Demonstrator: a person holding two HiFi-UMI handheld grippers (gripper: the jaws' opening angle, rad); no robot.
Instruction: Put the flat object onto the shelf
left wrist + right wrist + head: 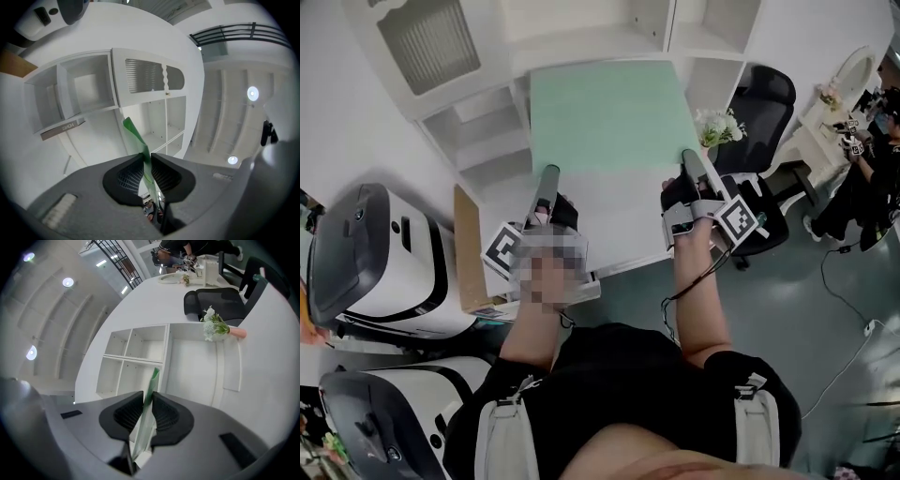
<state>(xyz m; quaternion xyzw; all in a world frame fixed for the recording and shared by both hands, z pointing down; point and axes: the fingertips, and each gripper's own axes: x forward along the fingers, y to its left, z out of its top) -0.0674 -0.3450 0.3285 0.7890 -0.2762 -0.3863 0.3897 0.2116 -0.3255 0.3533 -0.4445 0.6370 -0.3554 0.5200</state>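
Green sheet (605,112) is clamped in my left tool (549,172) and right tool (688,156), over the shelf (483,141). Lowering and release remain, I judge.

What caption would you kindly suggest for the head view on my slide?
A green sheet gripped at its near edge by the left gripper and right gripper, near a white shelf.
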